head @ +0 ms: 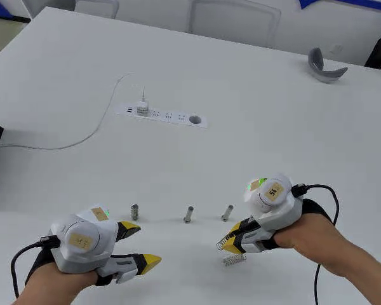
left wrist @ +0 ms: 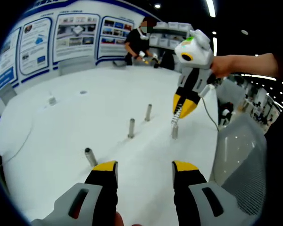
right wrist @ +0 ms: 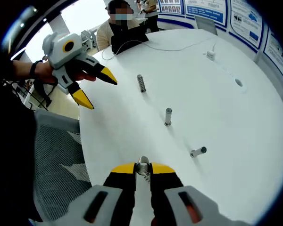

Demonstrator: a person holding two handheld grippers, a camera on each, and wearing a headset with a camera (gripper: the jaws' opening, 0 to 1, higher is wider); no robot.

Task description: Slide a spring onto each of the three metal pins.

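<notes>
right gripper (head: 233, 237): clamped on spring (right wrist: 143, 165).
left gripper (head: 143, 243): jaws apart, empty.
step: spring is to be aligned over bare pin (head: 227, 213), then lowered straight.

Three upright pins (head: 188, 214) (leftmost inside a spring (head: 134, 211)), second spring (head: 227, 239) in right tool (head: 225, 245), third spring (head: 233, 259) flat.

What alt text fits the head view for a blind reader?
On a white table, the right gripper is shut on a spring, near a second spring lying loose. Beyond, the left pin carries a third spring; the middle pin and right pin are bare. The left gripper is open.
</notes>
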